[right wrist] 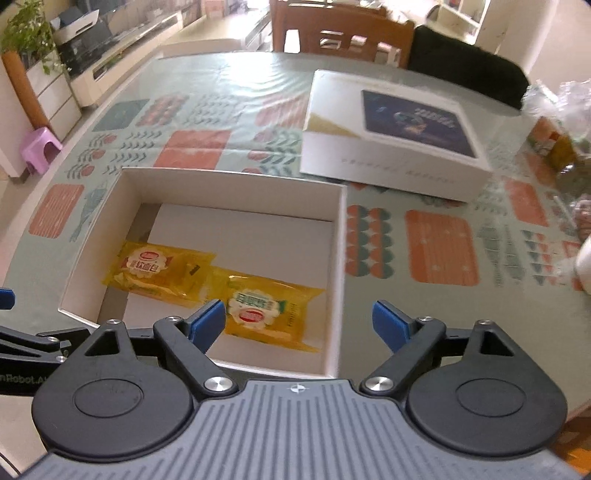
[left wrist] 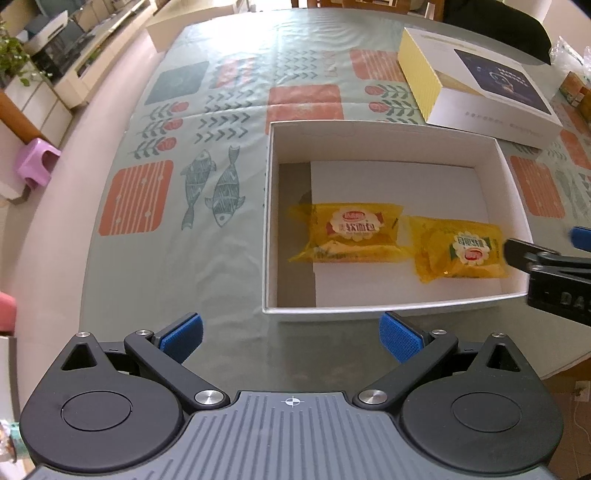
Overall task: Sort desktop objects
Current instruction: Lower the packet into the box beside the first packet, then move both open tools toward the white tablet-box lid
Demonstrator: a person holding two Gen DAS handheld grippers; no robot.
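Note:
An open white box sits on the patterned tablecloth. Two yellow bread packets lie flat inside it, side by side: one toward the box's left, the other toward its right. My left gripper hangs open above the cloth just in front of the box's near wall, with nothing between its blue pads. My right gripper is open above the box's near right corner, over the right packet and apart from it. The right gripper's black finger shows at the left wrist view's right edge.
A closed white and yellow box lies behind the open box. Clear bags and small packets crowd the table's right side. Wooden chairs stand at the far edge. A purple stool is on the floor at left.

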